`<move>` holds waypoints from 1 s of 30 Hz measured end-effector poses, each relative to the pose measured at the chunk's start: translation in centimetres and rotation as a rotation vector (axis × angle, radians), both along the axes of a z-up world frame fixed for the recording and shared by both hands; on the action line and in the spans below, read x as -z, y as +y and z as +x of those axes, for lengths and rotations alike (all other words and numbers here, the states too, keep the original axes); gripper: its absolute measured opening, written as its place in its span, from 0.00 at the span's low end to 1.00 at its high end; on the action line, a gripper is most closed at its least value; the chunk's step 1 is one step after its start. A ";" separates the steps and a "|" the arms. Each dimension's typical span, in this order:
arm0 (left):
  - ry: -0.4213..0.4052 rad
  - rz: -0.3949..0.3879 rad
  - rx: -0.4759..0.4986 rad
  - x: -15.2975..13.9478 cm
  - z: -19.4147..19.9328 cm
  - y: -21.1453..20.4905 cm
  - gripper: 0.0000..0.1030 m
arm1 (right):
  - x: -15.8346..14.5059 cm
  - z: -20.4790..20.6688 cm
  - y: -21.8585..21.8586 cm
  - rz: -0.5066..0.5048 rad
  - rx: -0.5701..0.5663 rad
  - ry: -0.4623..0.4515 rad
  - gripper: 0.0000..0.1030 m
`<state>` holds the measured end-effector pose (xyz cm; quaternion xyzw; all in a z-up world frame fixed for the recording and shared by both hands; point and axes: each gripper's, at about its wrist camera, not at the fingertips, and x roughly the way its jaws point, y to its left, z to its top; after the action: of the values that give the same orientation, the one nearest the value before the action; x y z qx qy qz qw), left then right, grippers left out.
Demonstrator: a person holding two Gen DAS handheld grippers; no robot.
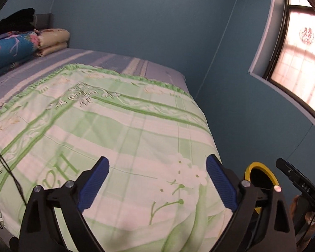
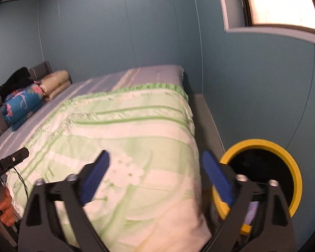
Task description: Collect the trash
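Left tool (image 1: 157, 183) spread wide, empty, right tool (image 2: 155, 178) likewise, over green bedspread (image 2: 136, 126)

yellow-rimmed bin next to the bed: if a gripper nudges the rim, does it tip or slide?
The yellow-rimmed bin looks like thin plastic with a wide mouth, so probably light and likely to slide rather than resist. Its inside is dark, so its fill is unclear; if near empty, a push high on the rim may tip it. It stands close beside the bed, which might stop it that way.
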<state>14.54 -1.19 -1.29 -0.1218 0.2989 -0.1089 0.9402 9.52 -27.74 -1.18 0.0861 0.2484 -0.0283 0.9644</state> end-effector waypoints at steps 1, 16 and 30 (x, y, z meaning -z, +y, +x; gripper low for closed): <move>-0.025 0.000 -0.012 -0.5 -0.7 0.4 0.92 | -0.5 -0.4 0.6 -0.009 0.005 -0.024 0.91; -0.264 0.049 -0.113 -4.5 -9.1 1.4 0.92 | -3.3 -5.8 4.7 -0.077 0.098 -0.230 0.92; -0.318 0.086 -0.103 -5.0 -12.0 -0.6 0.92 | -2.9 -8.0 5.9 -0.098 0.099 -0.278 0.92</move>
<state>2.54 -1.81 3.73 -0.0780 0.1439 -0.0655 0.9843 1.53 -21.89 1.73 0.0540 0.1064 -0.0756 0.9900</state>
